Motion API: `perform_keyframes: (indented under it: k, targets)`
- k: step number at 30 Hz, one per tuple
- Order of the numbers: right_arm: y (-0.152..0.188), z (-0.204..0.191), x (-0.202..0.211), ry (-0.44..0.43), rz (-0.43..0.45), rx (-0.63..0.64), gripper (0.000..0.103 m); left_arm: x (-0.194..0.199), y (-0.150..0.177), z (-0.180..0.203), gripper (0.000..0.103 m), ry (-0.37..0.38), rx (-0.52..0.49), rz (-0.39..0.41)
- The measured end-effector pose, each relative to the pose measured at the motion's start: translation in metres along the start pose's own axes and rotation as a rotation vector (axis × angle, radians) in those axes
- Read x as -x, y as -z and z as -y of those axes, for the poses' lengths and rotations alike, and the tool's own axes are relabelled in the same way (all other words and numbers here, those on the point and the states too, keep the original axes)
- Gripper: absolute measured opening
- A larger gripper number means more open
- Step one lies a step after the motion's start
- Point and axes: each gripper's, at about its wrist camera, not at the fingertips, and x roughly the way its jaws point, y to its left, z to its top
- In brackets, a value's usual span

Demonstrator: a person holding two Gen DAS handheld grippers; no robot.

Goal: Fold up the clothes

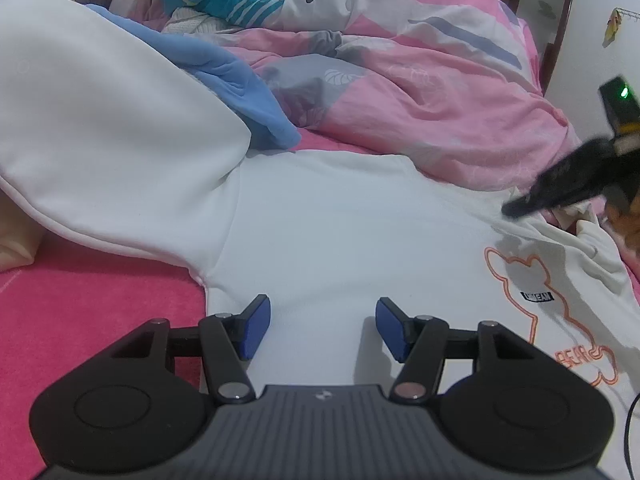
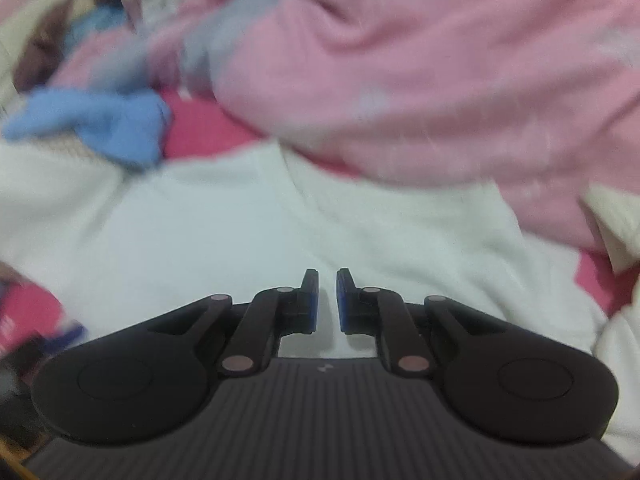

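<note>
The bed (image 1: 80, 312) is covered by a deep pink sheet, bare at its near left corner. Spread flat across the middle lies a white sweatshirt (image 1: 340, 232), one sleeve reaching out toward the left edge, an orange bear outline printed on its right part. Just beyond the sleeve a light blue cloth (image 1: 240, 92) lies crumpled on the sheet. Along the far side a pink patterned quilt (image 1: 440, 92) is heaped up, its lower fold resting against the sweatshirt's far edge. At the far left corner more clothes are piled, teal among them.
</note>
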Motion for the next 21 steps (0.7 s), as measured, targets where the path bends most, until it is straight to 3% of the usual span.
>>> perform_keyframes:
  k: [3,8,11,15,18,21]
  targets:
    - [-0.006,0.010,-0.031,0.051,-0.009,-0.017,0.005,0.000,0.000,0.000,0.060,-0.001,-0.001,0.001]
    - [-0.040,0.038,-0.052,0.055,0.118,-0.152,0.000,0.000,0.001,0.000,0.061,0.004,-0.002,0.002]
    - [-0.042,0.047,-0.028,0.049,0.180,-0.195,0.002,-0.001,0.001,-0.001,0.061,0.006,-0.002,0.001]
    - [-0.021,0.073,0.032,-0.003,0.267,-0.255,0.009,0.000,0.000,-0.001,0.062,0.010,-0.001,0.005]
    - [-0.004,0.100,0.063,0.026,0.272,-0.269,0.017,0.003,-0.004,-0.001,0.064,0.015,0.003,0.007]
    - [-0.002,0.110,0.056,0.016,0.255,-0.241,0.025,0.012,-0.013,0.008,0.067,-0.003,-0.024,0.036]
